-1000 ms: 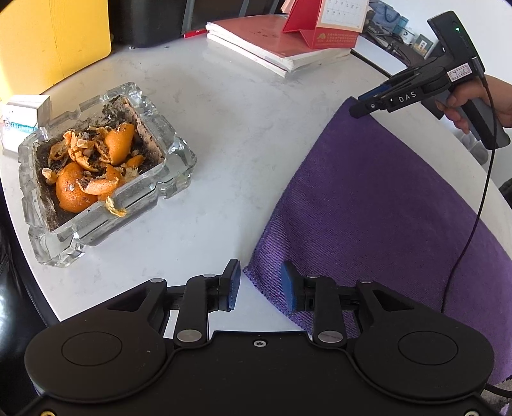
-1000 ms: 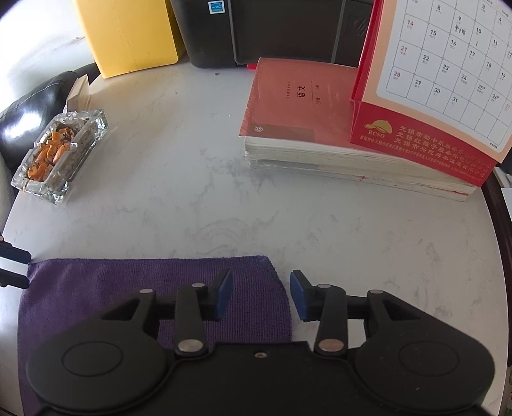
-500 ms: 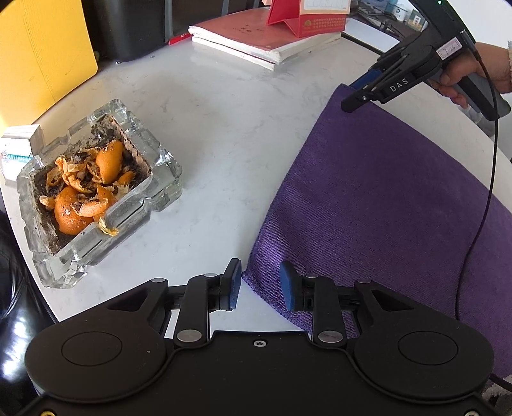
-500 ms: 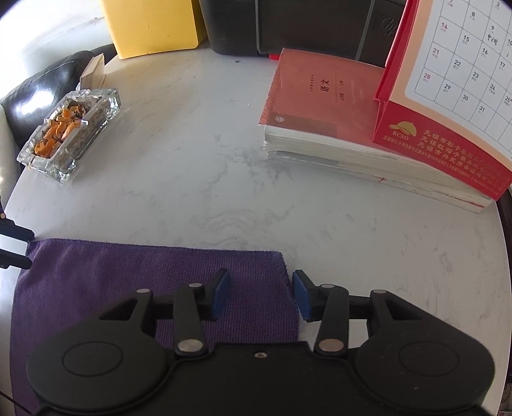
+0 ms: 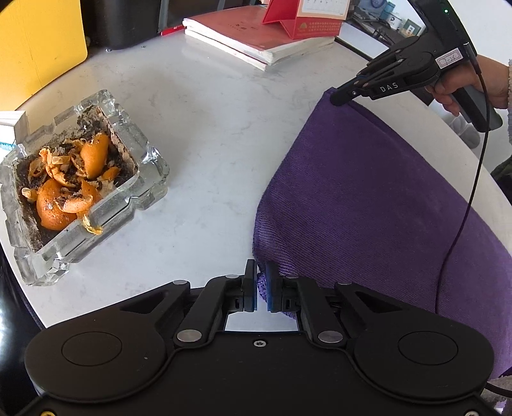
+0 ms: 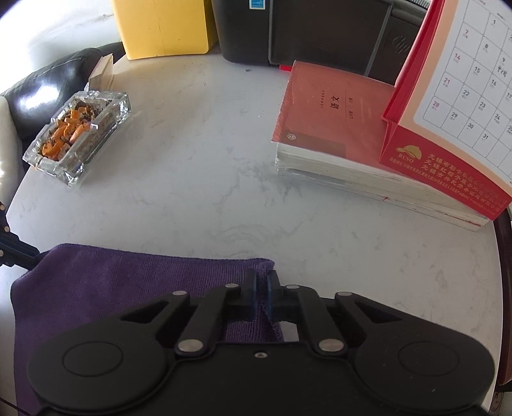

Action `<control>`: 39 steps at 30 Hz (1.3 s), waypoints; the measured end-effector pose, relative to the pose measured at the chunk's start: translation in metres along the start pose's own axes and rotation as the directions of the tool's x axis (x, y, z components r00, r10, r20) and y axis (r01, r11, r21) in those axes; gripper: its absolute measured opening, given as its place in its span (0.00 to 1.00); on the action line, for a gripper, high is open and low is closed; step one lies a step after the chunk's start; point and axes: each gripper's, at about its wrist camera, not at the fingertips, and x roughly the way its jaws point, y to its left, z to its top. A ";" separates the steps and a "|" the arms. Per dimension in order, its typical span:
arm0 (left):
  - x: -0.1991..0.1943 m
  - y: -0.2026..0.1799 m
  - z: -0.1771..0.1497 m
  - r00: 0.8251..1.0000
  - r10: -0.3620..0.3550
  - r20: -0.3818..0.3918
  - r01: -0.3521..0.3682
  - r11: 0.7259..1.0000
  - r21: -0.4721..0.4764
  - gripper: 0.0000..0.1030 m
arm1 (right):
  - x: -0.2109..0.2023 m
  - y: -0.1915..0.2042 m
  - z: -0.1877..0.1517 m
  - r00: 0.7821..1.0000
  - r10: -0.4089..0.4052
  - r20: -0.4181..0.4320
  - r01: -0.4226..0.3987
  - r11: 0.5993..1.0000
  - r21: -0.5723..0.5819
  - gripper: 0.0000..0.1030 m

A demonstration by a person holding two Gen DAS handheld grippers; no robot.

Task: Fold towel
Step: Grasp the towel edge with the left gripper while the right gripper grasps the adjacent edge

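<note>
A purple towel [image 5: 368,198] lies on the white marble table, its far edge slightly raised. My left gripper [image 5: 260,289] is shut on the towel's near-left corner. My right gripper [image 6: 261,292] is shut on the towel's other far corner [image 6: 262,267]; it also shows in the left wrist view [image 5: 339,97], pinching that corner at the upper right. The towel shows in the right wrist view [image 6: 128,281] stretching left to the tip of my left gripper at the frame's left edge.
A glass ashtray [image 5: 76,179] full of orange peel sits left of the towel, also in the right wrist view [image 6: 80,134]. A stack of red books [image 6: 352,140] with a red desk calendar [image 6: 454,105] stands at the back right. A yellow box [image 6: 163,25] and black case stand behind.
Both grippers have closed from open onto the towel's corners. The towel's edge has lifted slightly off the table.
</note>
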 end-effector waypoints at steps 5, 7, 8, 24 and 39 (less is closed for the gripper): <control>-0.011 -0.005 0.001 0.999 -0.040 0.032 0.039 0.999 0.014 0.05 | -0.024 0.003 -0.001 0.999 -0.034 0.033 0.033 0.999 0.032 0.04; -0.015 -0.008 0.001 0.998 -0.052 0.044 0.051 0.998 0.024 0.05 | -0.034 0.005 -0.003 0.998 -0.046 0.042 0.045 0.998 0.040 0.04; -0.018 -0.010 0.000 0.997 -0.062 0.050 0.061 0.998 0.028 0.05 | -0.037 0.006 -0.004 0.998 -0.053 0.044 0.051 0.998 0.041 0.04; -0.040 -0.045 -0.011 0.975 -0.215 0.059 0.205 0.969 0.135 0.05 | -0.094 0.023 -0.034 0.986 -0.162 0.043 0.157 0.983 0.093 0.04; -0.042 -0.096 -0.019 0.949 -0.314 0.013 0.302 0.923 0.238 0.05 | -0.149 0.029 -0.115 0.979 -0.151 0.136 0.071 0.882 0.466 0.07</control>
